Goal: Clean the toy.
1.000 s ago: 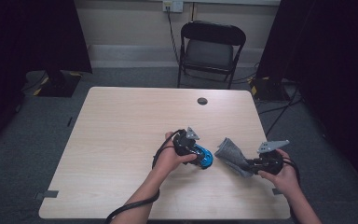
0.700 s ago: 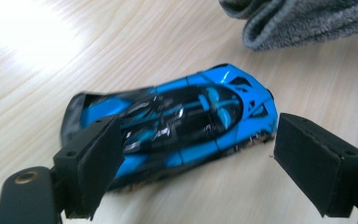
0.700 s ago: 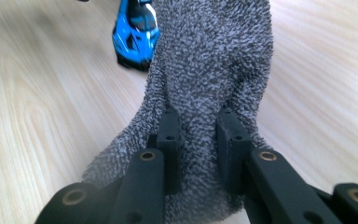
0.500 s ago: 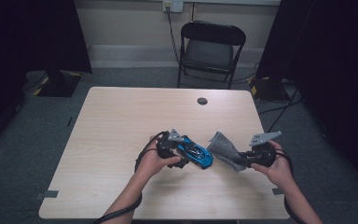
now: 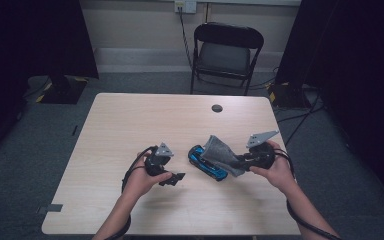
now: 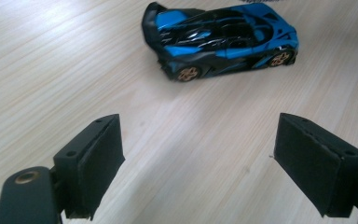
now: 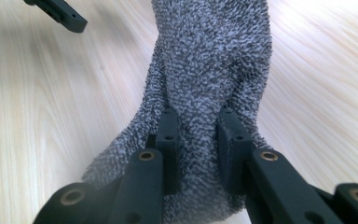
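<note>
From high up we see a pale wood tabletop (image 5: pixel 130 120). In the lower middle of the frame sits a small blue toy car (image 5: pixel 207 162). The left claw (image 5: pixel 174 178) is at lower left of the car, a little way from it. The right claw (image 5: pixel 240 161) is at the car's right, and a grey cloth (image 5: pixel 220 152) lies over the car's right end.

From up there we cannot see how the claws stand. The close views tell us. In the left gripper view the left claw (image 6: pixel 198 163) is wide apart with nothing in it, just bare wood between the two black pads. The toy car (image 6: pixel 223 39) sits in the upper middle of that frame, on its wheels, and we can see its black top and gold wheels. No cloth shows on it here.

In the right gripper view the right claw (image 7: pixel 198 149) is pinched tight on the grey cloth (image 7: pixel 209 60). The fuzzy cloth goes up the middle of the frame. A bit of the other claw pokes in at the upper left.

The high view also shows a black folding chair (image 5: pixel 225 52) at the top, past the tabletop, and a small dark round spot (image 5: pixel 217 108) near the far edge.
</note>
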Demonstrator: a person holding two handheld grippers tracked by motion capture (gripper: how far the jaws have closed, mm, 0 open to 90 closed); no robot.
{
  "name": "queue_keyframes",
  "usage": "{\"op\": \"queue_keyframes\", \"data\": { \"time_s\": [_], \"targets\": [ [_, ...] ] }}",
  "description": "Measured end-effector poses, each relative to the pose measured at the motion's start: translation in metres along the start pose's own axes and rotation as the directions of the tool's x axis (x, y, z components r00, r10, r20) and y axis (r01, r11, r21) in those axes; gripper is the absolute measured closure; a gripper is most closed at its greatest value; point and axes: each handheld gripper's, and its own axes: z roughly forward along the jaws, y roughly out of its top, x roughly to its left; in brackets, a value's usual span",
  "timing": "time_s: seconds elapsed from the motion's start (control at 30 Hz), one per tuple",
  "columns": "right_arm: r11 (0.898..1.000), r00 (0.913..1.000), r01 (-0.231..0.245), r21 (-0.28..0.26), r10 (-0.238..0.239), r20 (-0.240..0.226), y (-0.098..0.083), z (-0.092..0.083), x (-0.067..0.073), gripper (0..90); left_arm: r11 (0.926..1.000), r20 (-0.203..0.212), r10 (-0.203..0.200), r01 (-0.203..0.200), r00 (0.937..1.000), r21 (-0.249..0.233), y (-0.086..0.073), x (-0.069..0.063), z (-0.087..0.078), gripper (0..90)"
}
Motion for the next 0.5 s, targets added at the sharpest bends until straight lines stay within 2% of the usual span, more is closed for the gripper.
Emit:
{"op": "queue_keyframes", "data": {
  "time_s": [0.27,0.33,0.5],
  "targets": [
    [0.998,0.9967,0.057,0.005,-0.056,-0.058,0.027,0.034,0.014,73.4,0.9998,-0.011,-0.016,0.016,0.9998,-0.008,-0.016,0.009,-0.015,15.1],
    [0.997,0.9944,0.074,0.011,-0.073,-0.076,0.032,0.043,0.019,73.4,0.9995,0.004,-0.03,0.03,0.9995,0.008,-0.02,0.012,-0.019,15.2],
    [0.994,0.9873,0.106,0.019,-0.103,-0.121,0.043,0.07,0.032,73.3,0.9987,-0.006,-0.049,0.049,0.9988,-0.012,-0.027,0.019,-0.029,15.2]
  ]
}}
